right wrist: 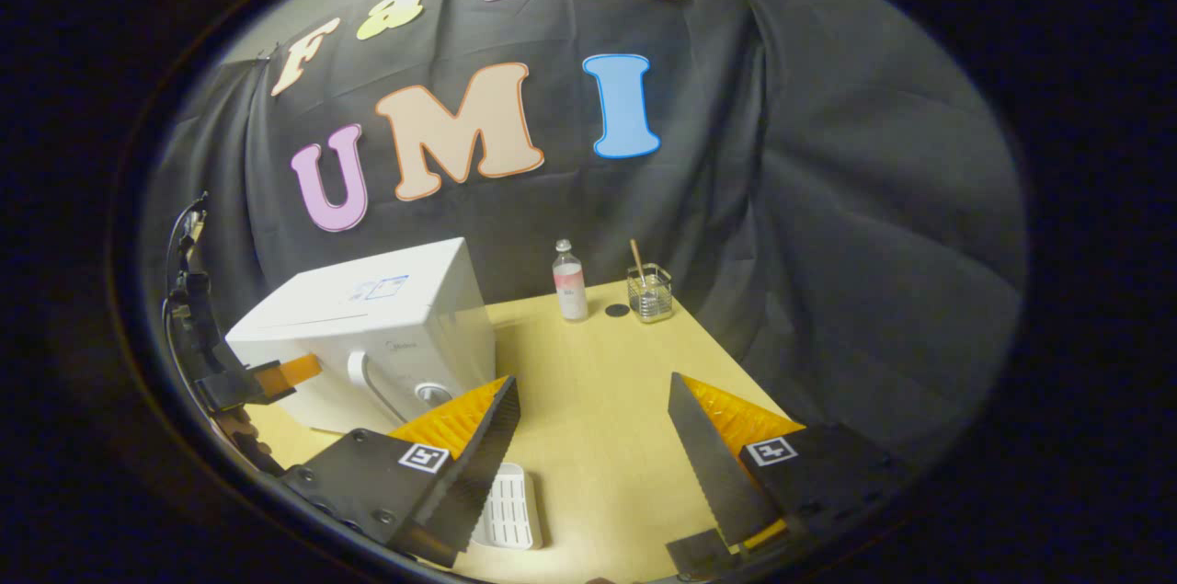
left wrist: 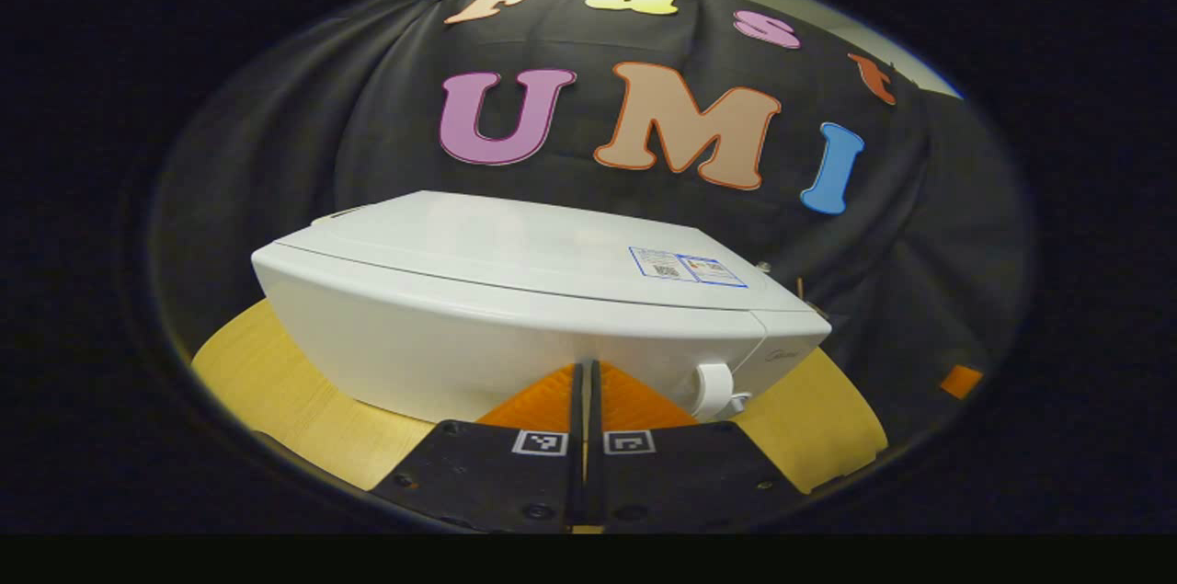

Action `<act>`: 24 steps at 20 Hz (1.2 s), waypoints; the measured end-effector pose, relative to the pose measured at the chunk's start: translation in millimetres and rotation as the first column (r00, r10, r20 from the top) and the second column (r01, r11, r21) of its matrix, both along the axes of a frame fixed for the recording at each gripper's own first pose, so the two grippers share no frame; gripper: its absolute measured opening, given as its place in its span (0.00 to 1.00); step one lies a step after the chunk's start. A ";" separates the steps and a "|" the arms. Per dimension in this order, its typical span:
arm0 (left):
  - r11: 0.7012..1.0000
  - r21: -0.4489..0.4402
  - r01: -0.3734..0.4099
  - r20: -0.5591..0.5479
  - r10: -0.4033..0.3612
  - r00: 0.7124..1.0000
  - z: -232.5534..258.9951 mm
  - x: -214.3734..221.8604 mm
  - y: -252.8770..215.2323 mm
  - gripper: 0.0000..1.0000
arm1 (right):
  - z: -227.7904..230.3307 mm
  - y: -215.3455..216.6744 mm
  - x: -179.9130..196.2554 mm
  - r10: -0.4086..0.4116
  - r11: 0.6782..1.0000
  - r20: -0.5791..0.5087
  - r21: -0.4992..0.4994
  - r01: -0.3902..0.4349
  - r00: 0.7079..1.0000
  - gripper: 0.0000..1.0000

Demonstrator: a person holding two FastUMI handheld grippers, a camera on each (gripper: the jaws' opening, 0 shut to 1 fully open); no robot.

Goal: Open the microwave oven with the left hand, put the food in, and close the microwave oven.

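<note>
The white microwave (left wrist: 515,308) stands on the wooden table with its door shut. Its white handle (left wrist: 713,389) is on the right of the front. My left gripper (left wrist: 585,377) is shut with nothing between its fingers, tips close to the door's lower front, left of the handle. In the right gripper view the microwave (right wrist: 377,317) is at the left, its handle (right wrist: 360,377) beside a round knob (right wrist: 428,393). There the left gripper (right wrist: 292,372) sits at the door's left part. My right gripper (right wrist: 593,380) hangs open over the table, empty. A white ribbed tray-like thing (right wrist: 510,492) lies below its left finger.
At the table's (right wrist: 588,409) far edge stand a small bottle (right wrist: 570,280), a glass holder with a stick (right wrist: 650,292) and a small dark disc (right wrist: 617,310). The black cloth wall closes in the back and right.
</note>
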State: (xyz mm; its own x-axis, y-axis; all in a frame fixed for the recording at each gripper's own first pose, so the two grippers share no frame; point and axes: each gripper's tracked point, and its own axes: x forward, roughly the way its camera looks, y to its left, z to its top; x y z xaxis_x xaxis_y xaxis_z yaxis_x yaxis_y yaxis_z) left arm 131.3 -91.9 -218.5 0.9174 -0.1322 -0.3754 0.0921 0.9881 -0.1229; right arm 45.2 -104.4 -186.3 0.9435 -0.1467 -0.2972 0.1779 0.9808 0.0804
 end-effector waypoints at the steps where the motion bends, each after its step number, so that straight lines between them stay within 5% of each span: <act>1: 1.000 0.010 0.002 -0.005 -0.002 1.000 -0.2 -0.7 0.8 0.00 | 3.0 1.5 2.0 0.005 1.000 0.007 0.003 -0.005 1.000 0.93; 2: 1.000 0.028 -0.004 -0.008 0.004 1.000 0.2 -2.3 3.5 0.00 | 7.1 3.6 4.5 0.012 1.000 0.017 0.008 -0.012 1.000 1.00; 10: 1.000 0.025 -0.002 0.056 0.001 0.998 46.2 -36.0 15.0 0.06 | 48.6 17.9 14.1 0.068 0.998 0.103 -0.010 -0.068 0.992 0.95; 12: 0.999 0.052 -0.015 0.094 0.010 0.996 63.5 -45.1 23.0 0.12 | 55.4 22.2 11.1 0.092 0.996 0.109 -0.031 -0.089 0.990 0.93; 13: 0.998 0.068 -0.020 0.111 0.012 0.994 71.2 -49.0 26.2 0.25 | 59.4 25.1 9.2 0.104 0.994 0.113 -0.045 -0.099 0.988 0.93; 14: 0.997 0.078 -0.024 0.128 0.014 0.992 79.1 -52.3 28.1 0.12 | 64.0 27.8 8.5 0.115 0.992 0.119 -0.057 -0.109 0.986 0.93; 15: 0.996 0.083 -0.025 0.140 0.014 0.990 84.9 -55.6 29.1 0.33 | 67.7 31.5 7.8 0.128 0.990 0.125 -0.068 -0.120 0.984 0.93; 16: 0.996 0.081 -0.025 0.149 0.013 0.989 90.6 -60.1 28.7 0.29 | 71.5 34.8 7.8 0.139 0.989 0.129 -0.074 -0.130 0.982 0.93; 18: 0.997 0.075 -0.024 0.165 0.012 0.986 101.1 -67.4 28.2 0.40 | 78.8 43.9 6.2 0.165 0.985 0.139 -0.081 -0.155 0.976 0.93; 19: 0.997 0.070 -0.031 0.183 0.018 0.983 109.5 -70.7 29.0 0.65 | 83.1 47.4 5.7 0.177 0.982 0.147 -0.091 -0.164 0.973 0.93; 21: 0.997 0.057 -0.061 0.235 0.046 0.971 127.7 -77.7 34.5 1.00 | 92.8 54.9 1.8 0.204 0.976 0.164 -0.104 -0.189 0.965 0.93; 24: 0.993 0.067 -0.099 0.267 0.077 0.961 140.1 -85.2 41.6 0.96 | 105.2 65.7 -0.6 0.237 0.970 0.179 -0.089 -0.224 0.955 0.93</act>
